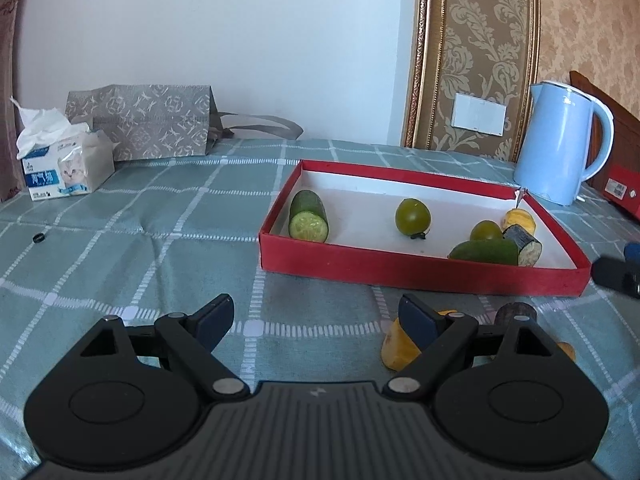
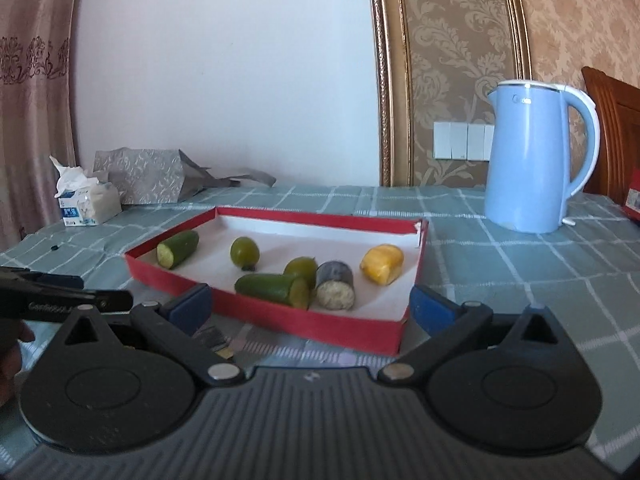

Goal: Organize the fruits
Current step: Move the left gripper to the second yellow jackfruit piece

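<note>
A red tray (image 1: 400,268) holds a cut cucumber (image 1: 308,218), two green tomatoes (image 1: 413,216), a second cucumber piece (image 1: 484,252), an eggplant chunk (image 1: 524,244) and a yellow piece (image 1: 518,220). My left gripper (image 1: 316,320) hangs open over the cloth in front of the tray, nothing between its fingers. A yellow chunk (image 1: 396,350) and a dark piece (image 1: 516,312) lie on the cloth by its right finger. My right gripper (image 2: 312,306) stands wide open and empty just before the tray's near corner (image 2: 280,318). The eggplant chunk (image 2: 336,290) lies closest to it.
A light blue kettle (image 2: 536,160) stands behind the tray on the right. A tissue box (image 1: 64,164) and a grey paper bag (image 1: 148,120) sit at the back left. A small black ring (image 1: 39,237) lies on the checked cloth. A red box (image 1: 620,192) is at the right edge.
</note>
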